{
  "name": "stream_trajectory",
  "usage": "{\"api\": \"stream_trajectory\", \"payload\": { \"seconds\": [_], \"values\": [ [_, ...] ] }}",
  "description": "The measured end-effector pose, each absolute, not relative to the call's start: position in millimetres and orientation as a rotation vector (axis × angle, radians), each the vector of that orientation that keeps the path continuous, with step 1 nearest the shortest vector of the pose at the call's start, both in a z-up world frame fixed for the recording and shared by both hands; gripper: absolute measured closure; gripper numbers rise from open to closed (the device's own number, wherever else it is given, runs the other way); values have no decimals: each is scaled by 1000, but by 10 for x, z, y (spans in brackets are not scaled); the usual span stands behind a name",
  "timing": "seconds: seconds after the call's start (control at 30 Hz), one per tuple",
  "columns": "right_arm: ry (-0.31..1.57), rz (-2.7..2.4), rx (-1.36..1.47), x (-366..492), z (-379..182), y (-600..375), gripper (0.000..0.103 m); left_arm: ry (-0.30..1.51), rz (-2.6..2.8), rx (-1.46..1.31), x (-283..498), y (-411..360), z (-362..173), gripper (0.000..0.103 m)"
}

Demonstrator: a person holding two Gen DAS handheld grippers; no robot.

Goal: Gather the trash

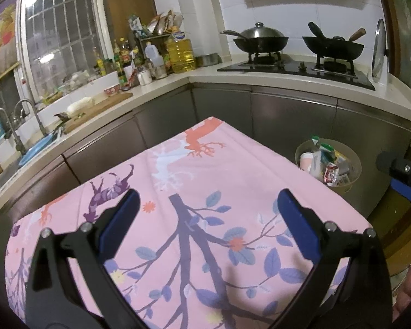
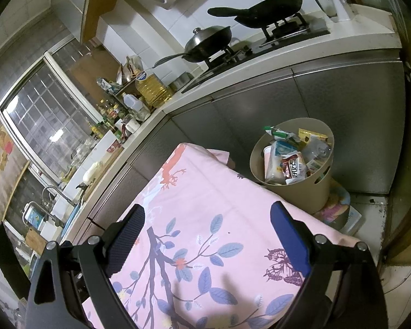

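Legible text is minimal. A red-and-white snack wrapper [image 2: 293,168] in the trash bin [image 2: 309,194] carries large dark characters, not decipherable. The oil bottle [image 1: 181,52] has a blue label, print too small.

Both views are lit by overhead indoor light, moderately bright at centre. Strong fisheye distortion bends the counter edge [image 1: 287,82] and darkens all four corners to black vignette. Glare spots appear on the window [image 1: 60,35] at upper left and on the wok lid [image 1: 259,28]. A soft shadow falls on the pink tablecloth [image 2: 219,211] at lower centre. Edge detail at far right is blurred, possibly from motion. Central focus is sharp.
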State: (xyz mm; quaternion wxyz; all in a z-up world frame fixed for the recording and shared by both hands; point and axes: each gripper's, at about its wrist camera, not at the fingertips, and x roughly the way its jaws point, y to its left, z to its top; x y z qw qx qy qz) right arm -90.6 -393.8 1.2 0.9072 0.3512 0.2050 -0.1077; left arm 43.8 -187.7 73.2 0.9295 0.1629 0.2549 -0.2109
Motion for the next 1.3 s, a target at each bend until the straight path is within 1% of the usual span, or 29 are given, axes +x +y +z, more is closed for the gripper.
{"api": "stream_trajectory", "payload": {
  "seconds": [1.3],
  "values": [
    [438, -208, 728, -861, 15, -3887, 14, 533, -395, 302, 466, -1809, 738, 6]
  ]
}}
